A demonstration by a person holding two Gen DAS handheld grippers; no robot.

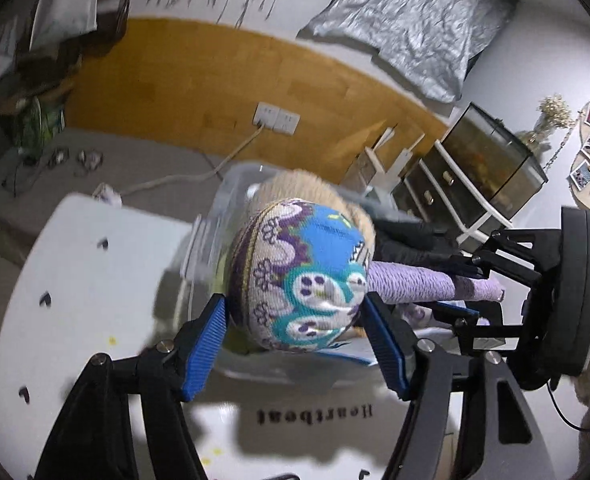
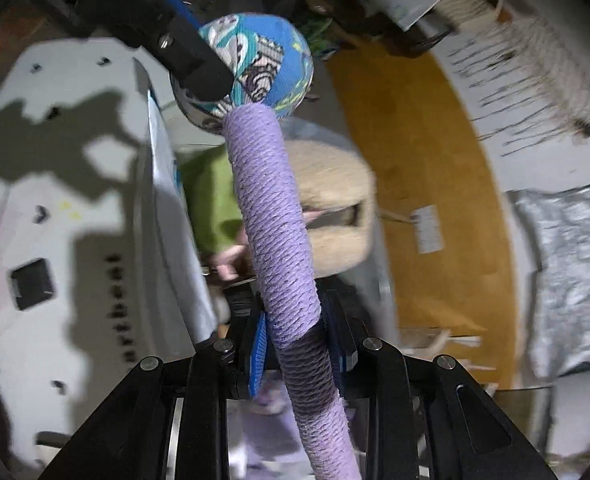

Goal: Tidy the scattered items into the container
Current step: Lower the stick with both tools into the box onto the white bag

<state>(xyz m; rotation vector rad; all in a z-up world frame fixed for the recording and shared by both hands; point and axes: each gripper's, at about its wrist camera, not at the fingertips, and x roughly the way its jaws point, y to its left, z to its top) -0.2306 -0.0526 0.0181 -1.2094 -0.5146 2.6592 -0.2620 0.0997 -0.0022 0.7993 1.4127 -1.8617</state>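
A toy with a round patterned ball (image 1: 303,276) in blue, teal and purple and a long purple rope-wrapped handle (image 1: 415,286) hangs over a clear plastic container (image 1: 231,196). My left gripper (image 1: 297,338) is shut on the ball, a blue pad against each side. My right gripper (image 2: 301,344) is shut on the handle (image 2: 271,216) near its darker lower end, with the ball (image 2: 263,64) at the far tip. Inside the container (image 2: 167,216) lie a beige fuzzy item (image 2: 335,200) and something green (image 2: 211,196).
The container stands on a white table (image 1: 95,280) printed with small hearts and the word "Heartbeat". A black square (image 2: 31,284) lies on the table. Behind are a wall socket (image 1: 277,118) with a cable, a fish tank (image 1: 491,160) on a cabinet, and a silver pillow (image 1: 411,20).
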